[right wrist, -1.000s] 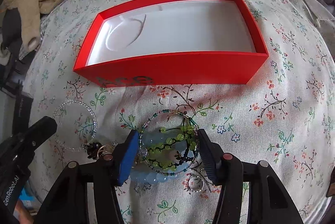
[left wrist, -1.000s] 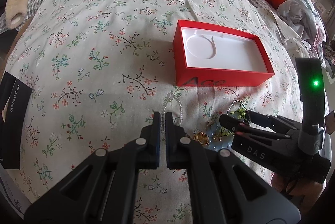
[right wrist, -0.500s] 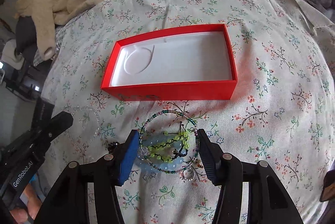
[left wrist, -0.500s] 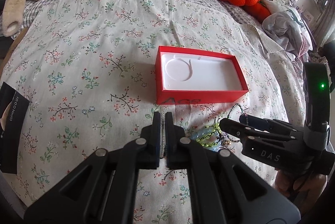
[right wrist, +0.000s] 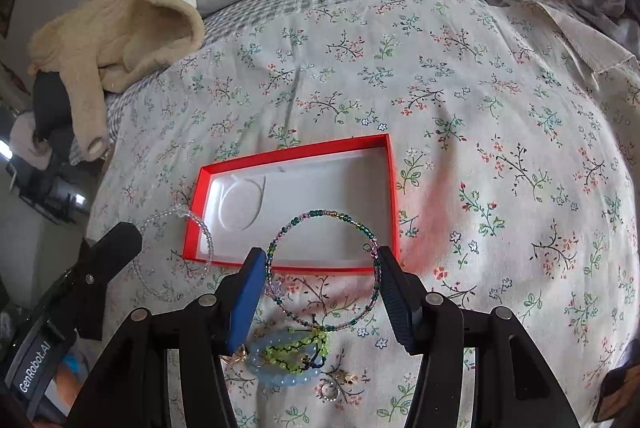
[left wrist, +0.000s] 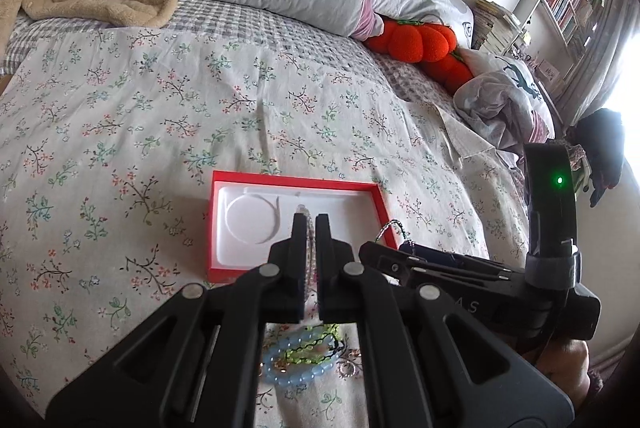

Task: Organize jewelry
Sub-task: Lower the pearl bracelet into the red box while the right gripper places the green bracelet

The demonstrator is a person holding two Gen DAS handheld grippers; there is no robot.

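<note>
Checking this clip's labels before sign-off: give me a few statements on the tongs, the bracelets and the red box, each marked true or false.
1. The left tongs are shut on a clear beaded bracelet. True.
2. The right tongs hold the multicolour beaded bracelet by its sides. True.
3. The red box already contains a bracelet. False: its white tray holds nothing; both loops hang above it.
4. The blue bead bracelet is lifted off the bed. False: it lies on the floral sheet with the green one.
5. The box has its lid on. False: it is open.
</note>
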